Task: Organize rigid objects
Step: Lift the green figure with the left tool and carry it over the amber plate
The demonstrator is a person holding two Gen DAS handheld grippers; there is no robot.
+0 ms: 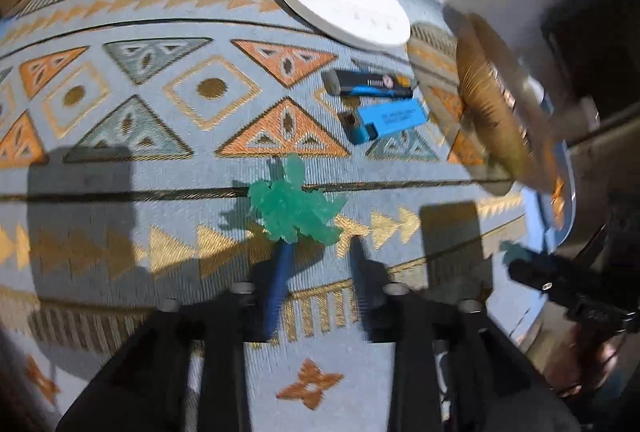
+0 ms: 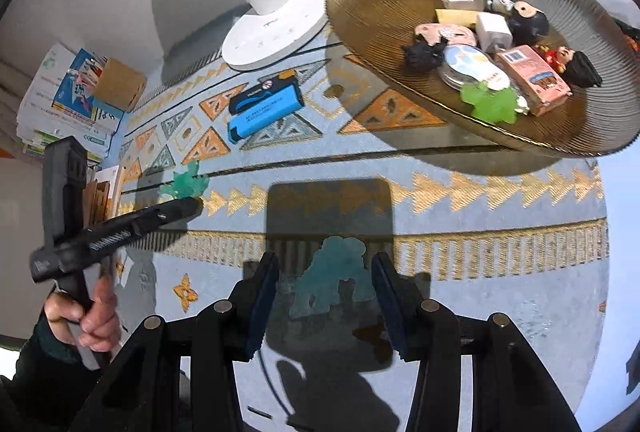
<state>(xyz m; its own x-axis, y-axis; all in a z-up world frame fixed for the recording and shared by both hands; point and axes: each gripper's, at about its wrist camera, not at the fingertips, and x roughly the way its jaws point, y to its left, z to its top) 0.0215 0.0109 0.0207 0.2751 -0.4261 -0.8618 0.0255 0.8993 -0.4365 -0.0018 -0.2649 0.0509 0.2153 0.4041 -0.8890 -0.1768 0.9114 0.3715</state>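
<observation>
A green translucent toy figure (image 1: 294, 211) rests on the blue patterned cloth (image 1: 160, 191), and my left gripper (image 1: 320, 240) is shut on it at the fingertips. The right wrist view shows the same green figure (image 2: 186, 183) in the left gripper (image 2: 192, 205), held by a person's hand. My right gripper (image 2: 326, 264) is shut on a teal translucent figure (image 2: 336, 272) above the cloth. A gold ribbed plate (image 2: 380, 11) at the upper right holds several small items, among them another green figure (image 2: 488, 103) and a pink box (image 2: 536, 79).
Two lighter-like items lie side by side on the cloth, a black-and-blue one (image 1: 372, 83) and a blue one (image 1: 390, 119). A white lamp base (image 1: 344, 3) stands behind them. The plate (image 1: 492, 119) rises at the right. Stacked books (image 2: 68, 99) and a cardboard box (image 2: 120, 83) sit far left.
</observation>
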